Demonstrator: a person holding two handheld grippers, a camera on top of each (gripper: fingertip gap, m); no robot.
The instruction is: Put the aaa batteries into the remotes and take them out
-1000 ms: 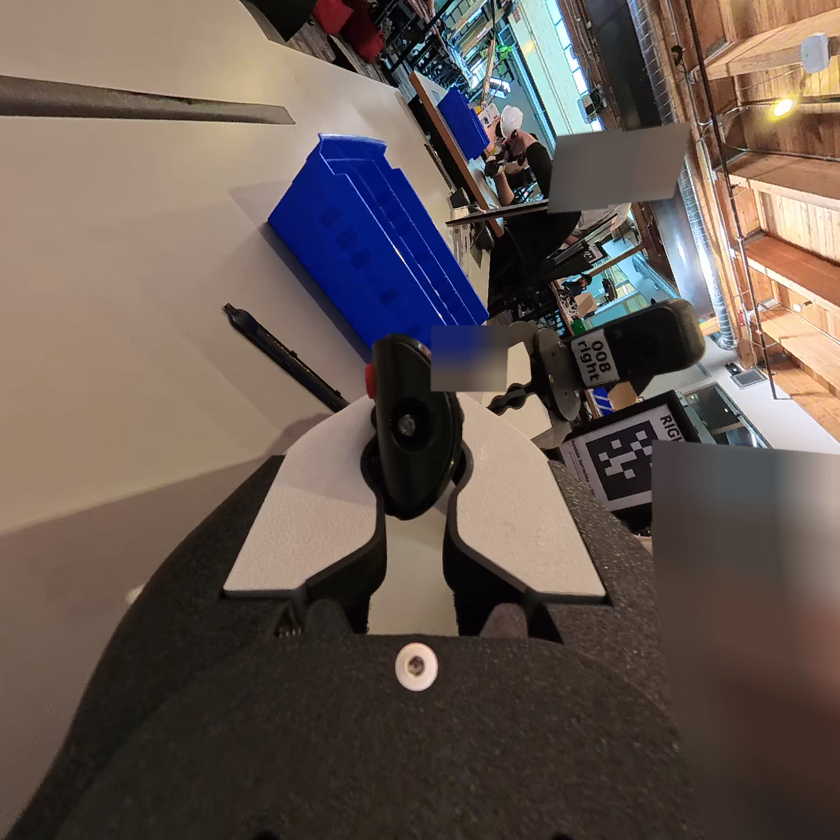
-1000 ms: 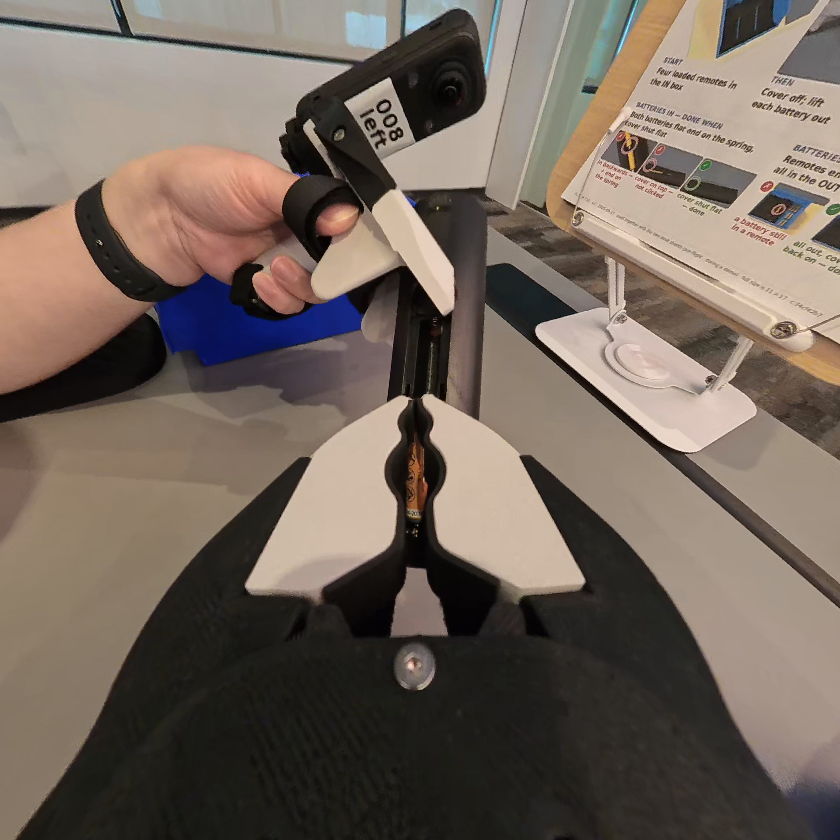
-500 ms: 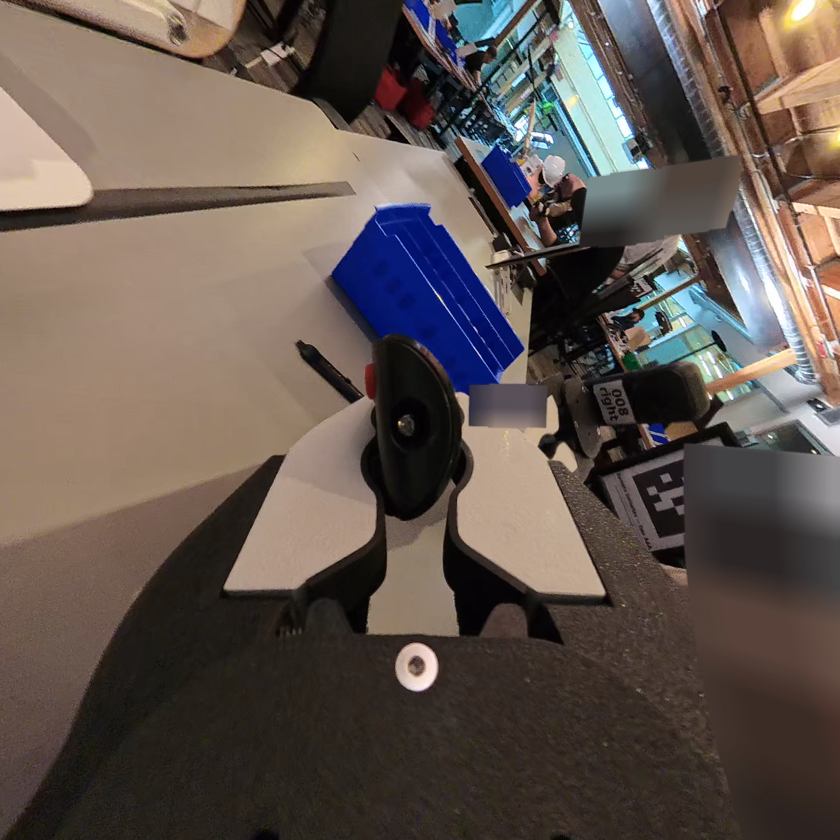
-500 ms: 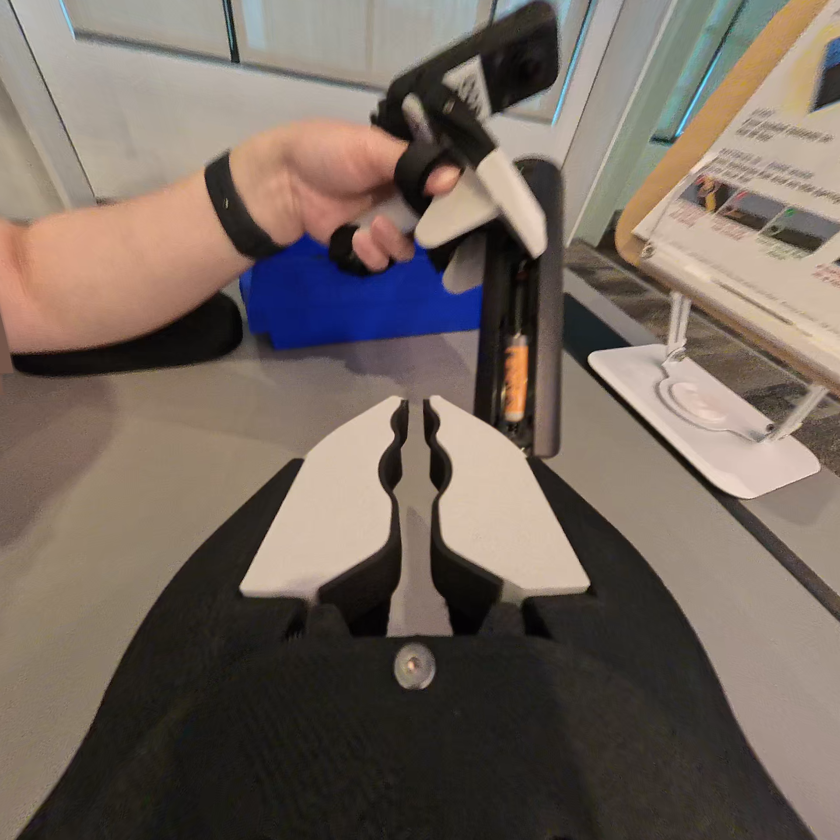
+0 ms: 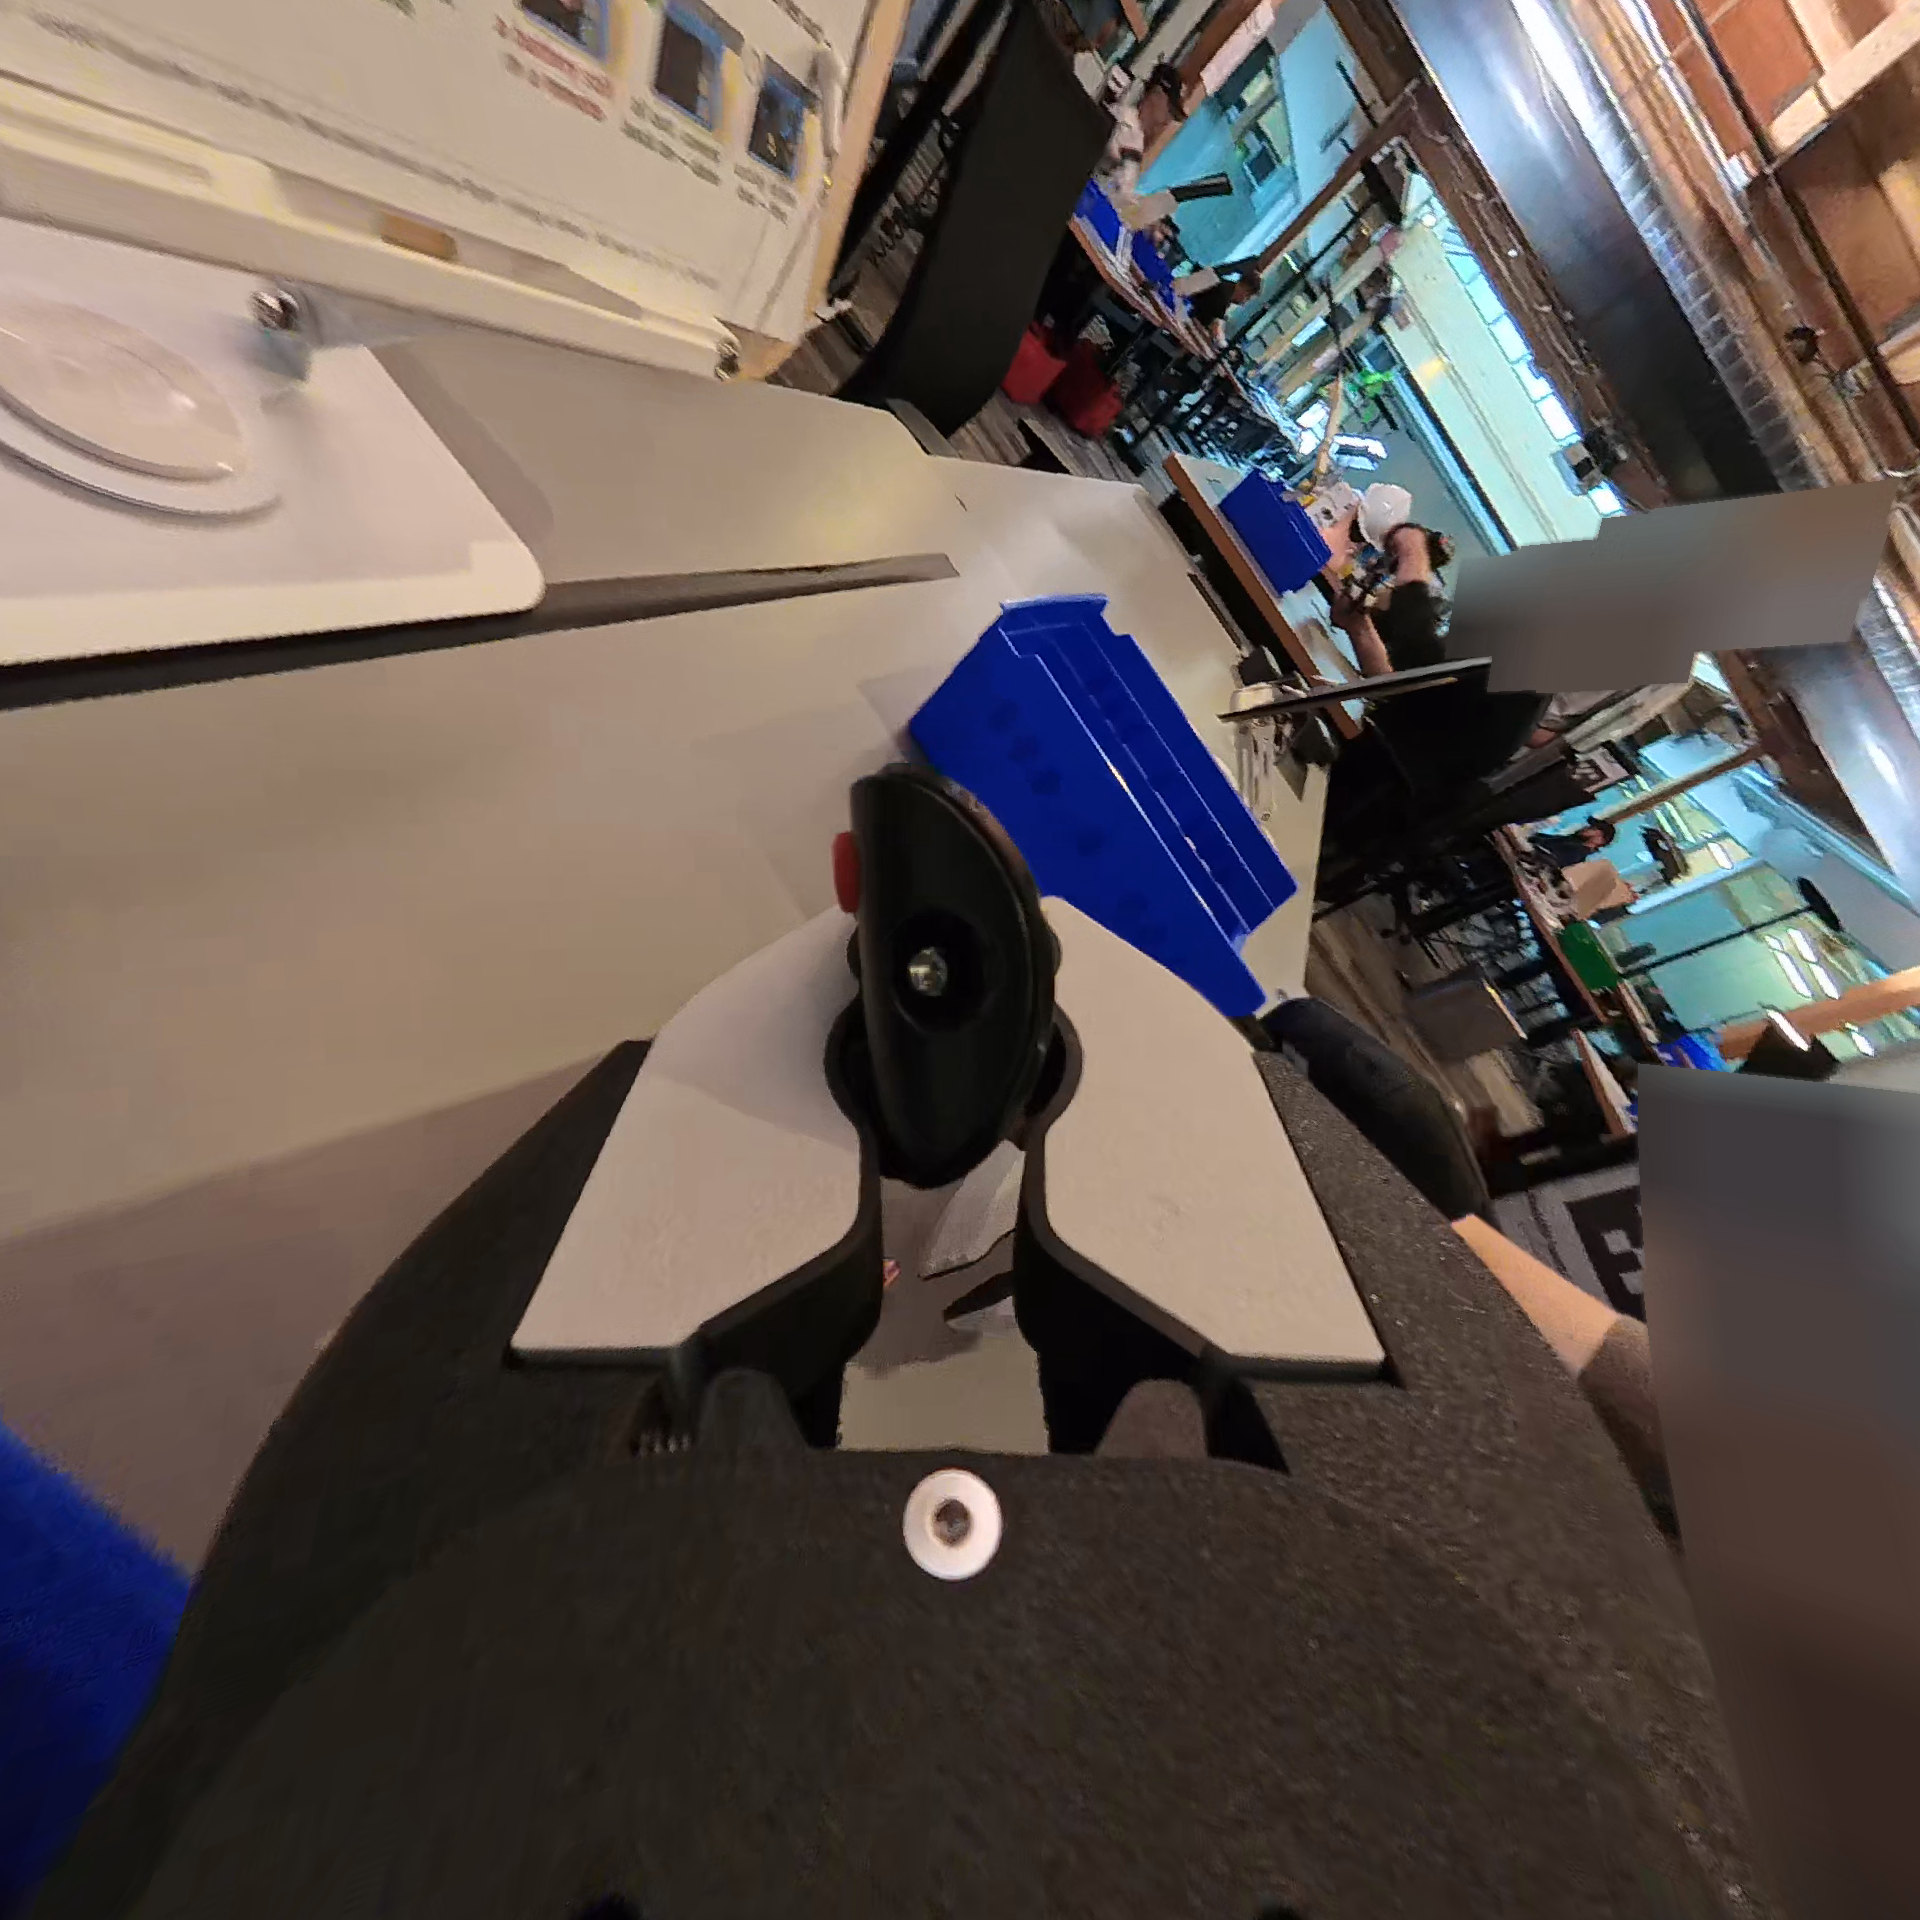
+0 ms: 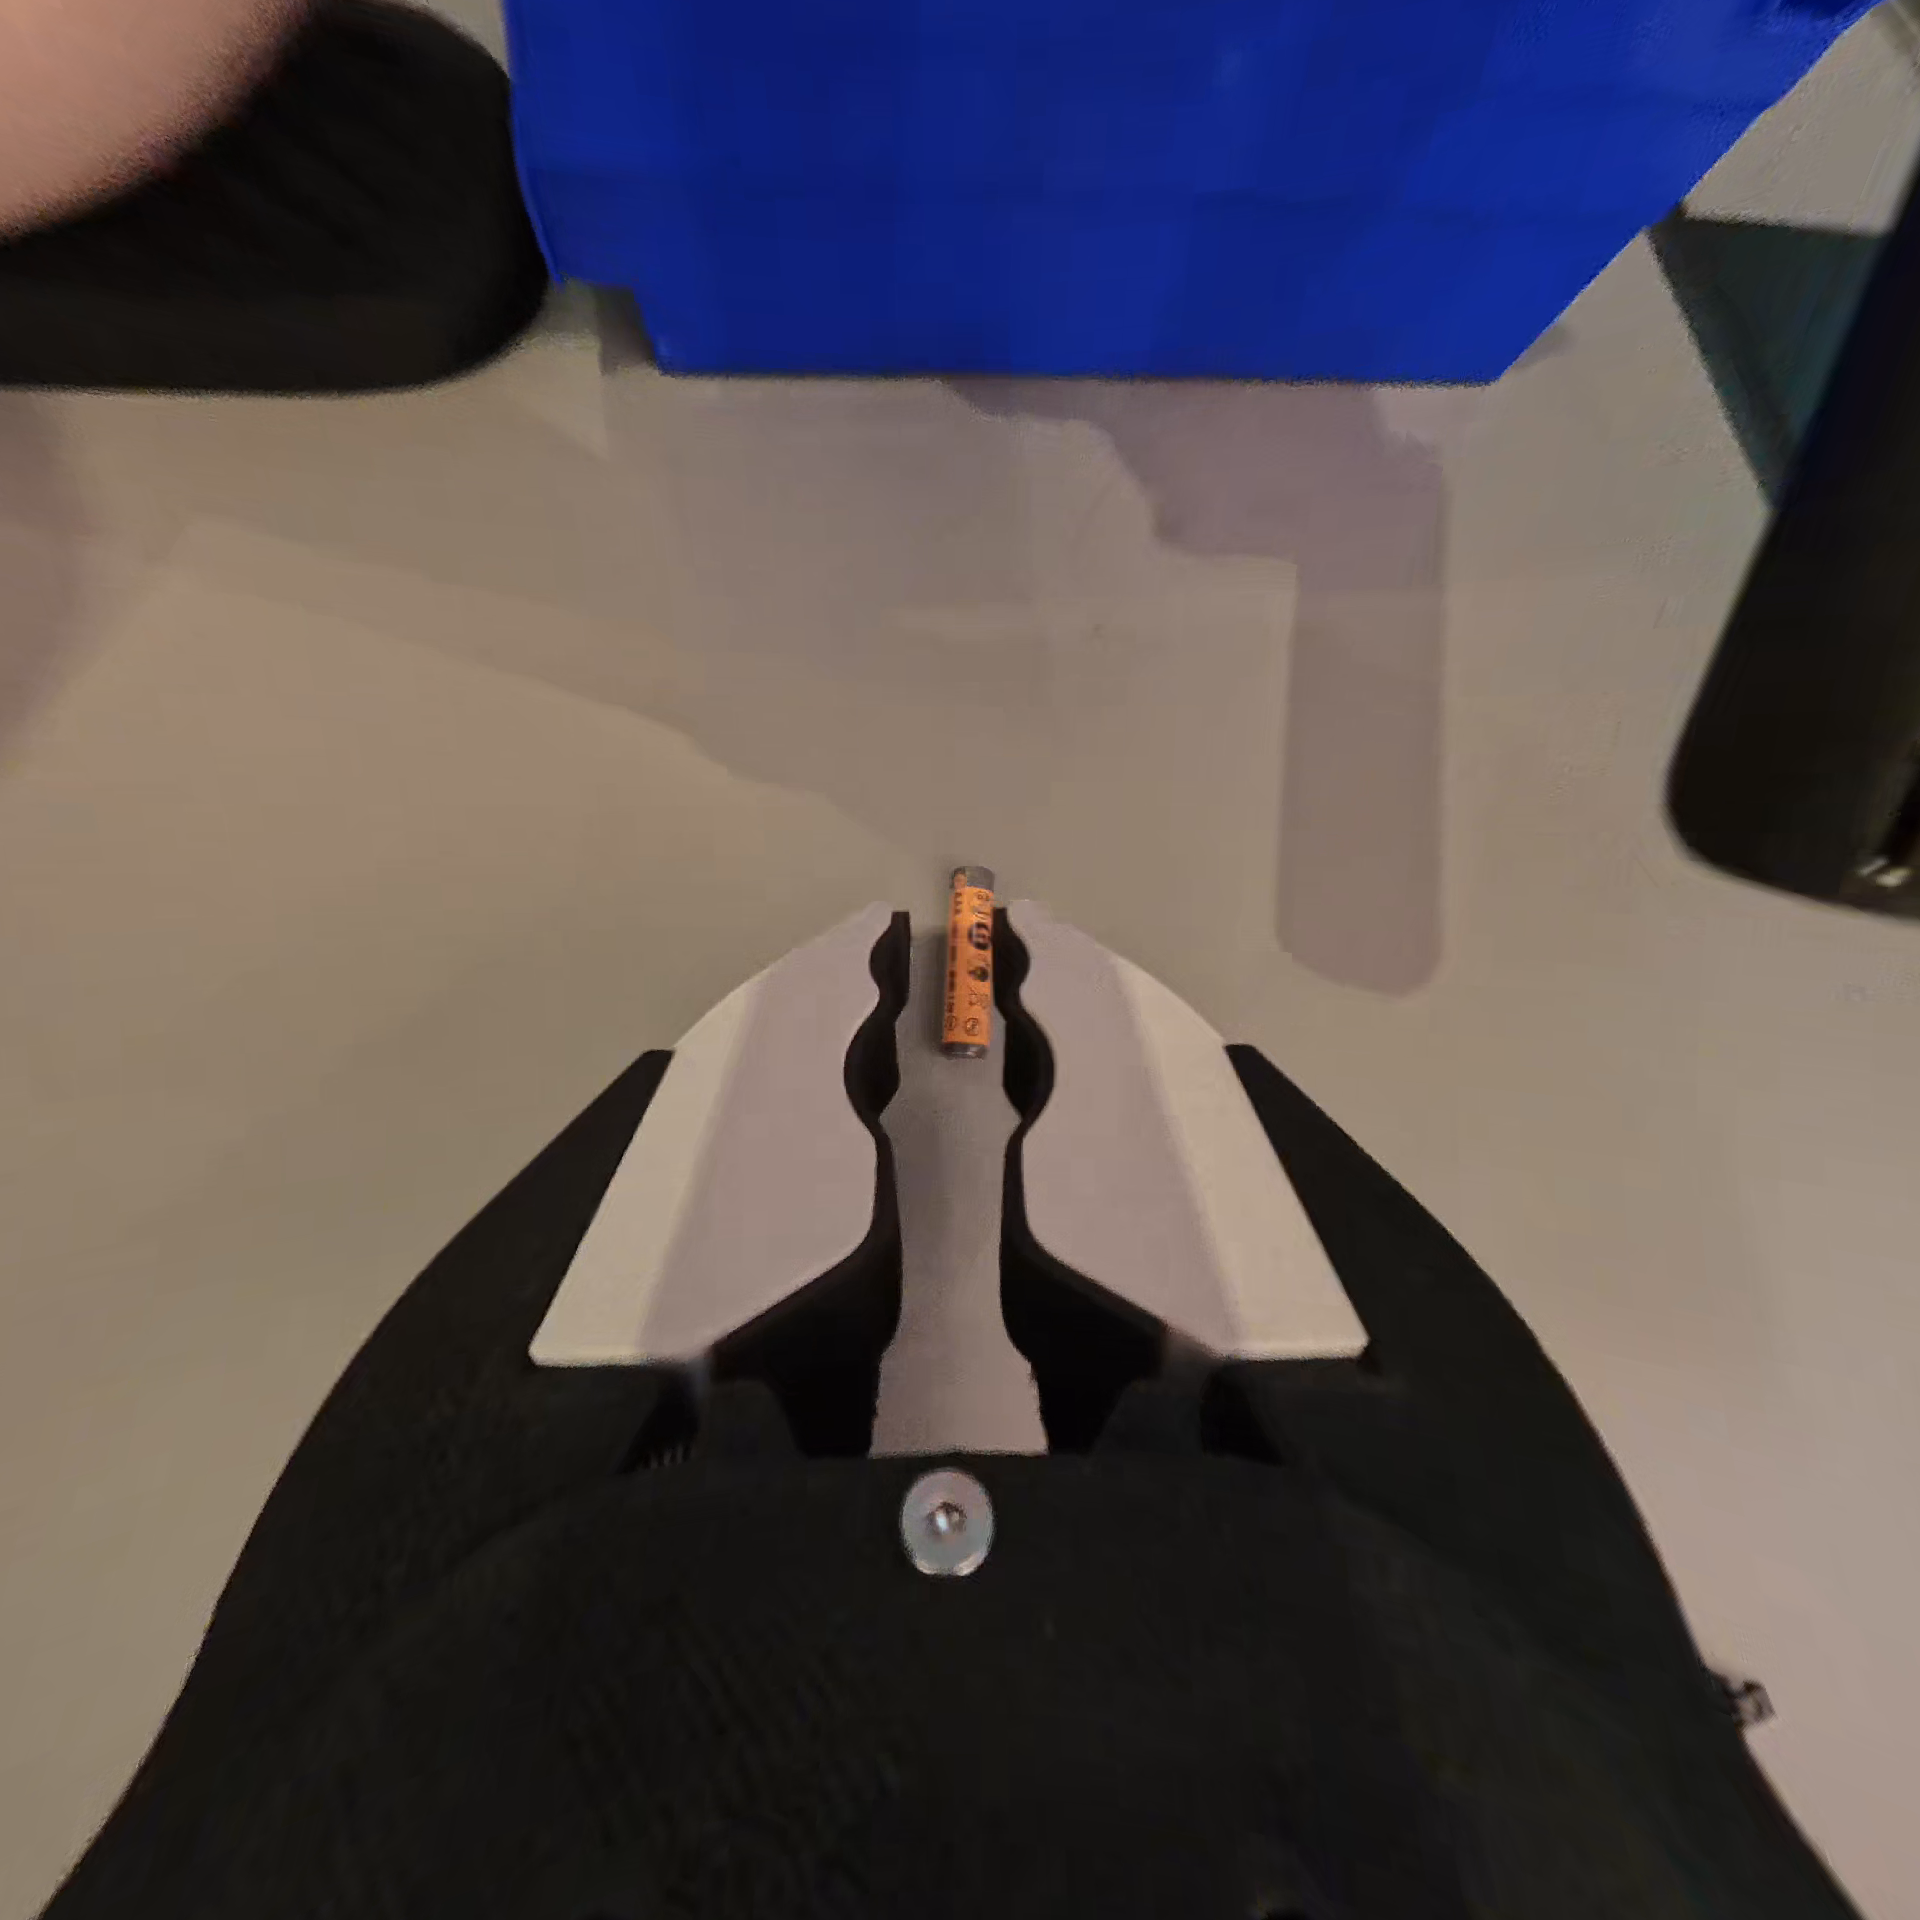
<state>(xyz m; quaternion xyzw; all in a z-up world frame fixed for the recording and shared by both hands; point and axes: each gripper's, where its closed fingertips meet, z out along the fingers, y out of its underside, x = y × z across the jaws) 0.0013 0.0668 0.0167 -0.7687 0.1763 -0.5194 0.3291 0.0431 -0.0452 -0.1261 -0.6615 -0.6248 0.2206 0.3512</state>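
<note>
Right wrist view, right claw [image 6: 951, 914] apart over slim orange battery [image 6: 969, 964], left claw [image 5: 940, 1013] clamping glossy black remote [image 5: 940, 977]

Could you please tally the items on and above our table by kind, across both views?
Battery: 1
Remote: 1
Blue bins: 2
Sign stand: 1
Grippers: 2
Total: 7

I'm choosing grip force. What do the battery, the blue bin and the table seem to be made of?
Battery: likely metal, with bare grey ends and a glossy orange printed wrap. Blue bin: looks like moulded plastic, with an even colour and a slight sheen. Table: smooth matte grey, possibly laminate; the pictures can't settle it.
</note>
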